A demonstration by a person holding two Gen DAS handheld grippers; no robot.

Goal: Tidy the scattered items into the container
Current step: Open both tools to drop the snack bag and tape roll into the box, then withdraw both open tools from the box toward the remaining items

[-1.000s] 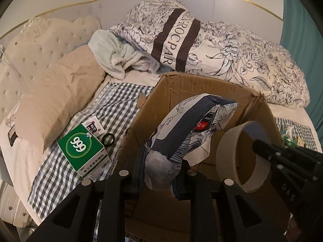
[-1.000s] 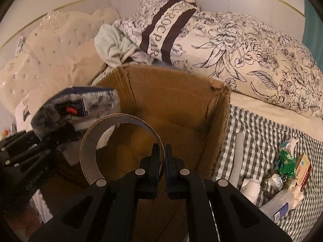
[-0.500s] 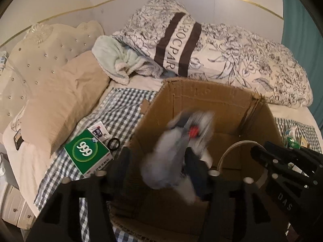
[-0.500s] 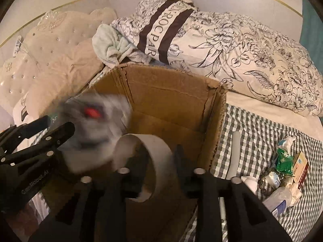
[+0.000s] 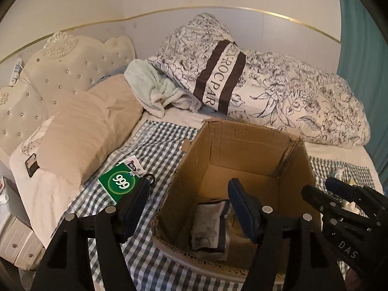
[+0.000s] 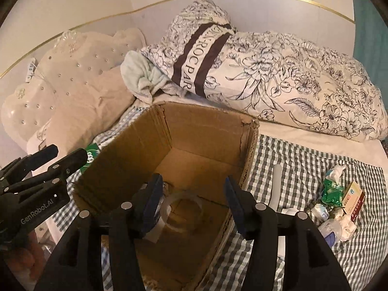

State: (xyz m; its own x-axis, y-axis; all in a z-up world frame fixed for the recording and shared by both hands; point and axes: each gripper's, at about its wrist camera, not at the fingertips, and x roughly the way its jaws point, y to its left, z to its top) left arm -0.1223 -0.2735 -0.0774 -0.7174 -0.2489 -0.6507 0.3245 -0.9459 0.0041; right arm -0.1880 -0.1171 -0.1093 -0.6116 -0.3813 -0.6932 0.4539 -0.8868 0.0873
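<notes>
A cardboard box [image 5: 245, 155] is set on a checked cloth [image 5: 155, 143] spread over a bed. Both the left gripper [image 5: 188, 202] and right gripper [image 6: 191, 198] are held wide apart, empty, above it. Inside, a packet [image 5: 209, 228] and what may be a tape roll [image 6: 184, 212] are seen.

We see dim, warm indoor light; the box [image 5: 245, 150] floor lies in shadow. Fisheye bending curves the wall and darkens the corners. Both views are sharp, without glare.
</notes>
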